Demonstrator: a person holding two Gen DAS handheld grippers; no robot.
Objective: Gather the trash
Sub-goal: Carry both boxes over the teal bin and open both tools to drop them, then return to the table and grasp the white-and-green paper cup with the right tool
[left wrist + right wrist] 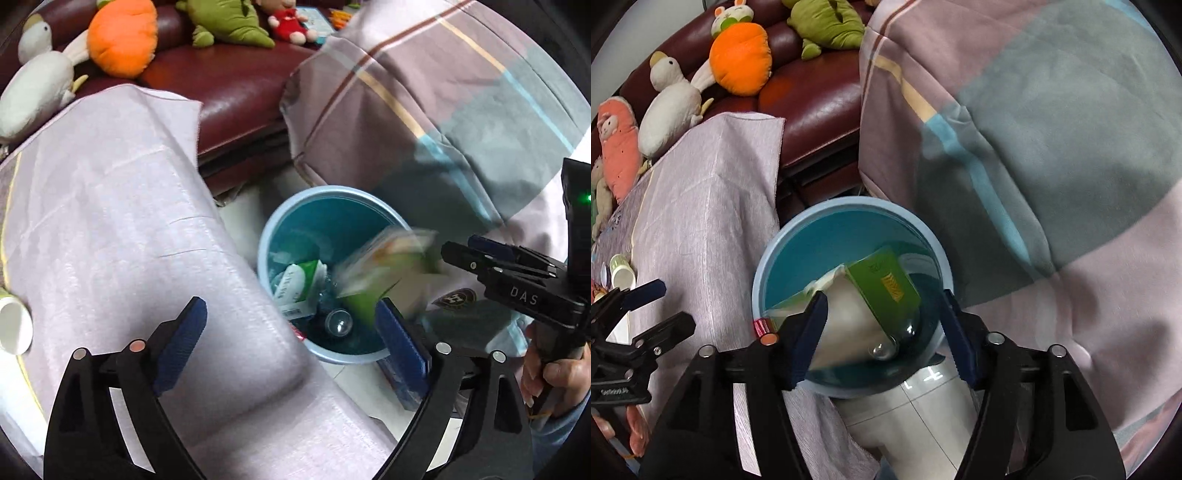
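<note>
A light blue bin [332, 191] [849, 202] stands on the floor beside the cloth-covered table. Inside lie a green and white packet [299, 284] and a clear bottle [338, 323] [886, 349]. A green and white carton [384, 273] [886, 288] shows blurred over the bin's mouth, with no pad pressing on it. My right gripper [882, 299] [480, 258] hangs open above the bin, the carton below its jaws. My left gripper [290, 308] [661, 306] is open over the table's edge and the bin's left rim, with nothing between its fingers.
The table under a lilac cloth [110, 221] [701, 203] fills the left, with a white cup [13, 328] at its edge. A dark red sofa [229, 81] with plush toys stands behind. A striped blanket [443, 110] hangs right of the bin. A hand [554, 376] grips the right handle.
</note>
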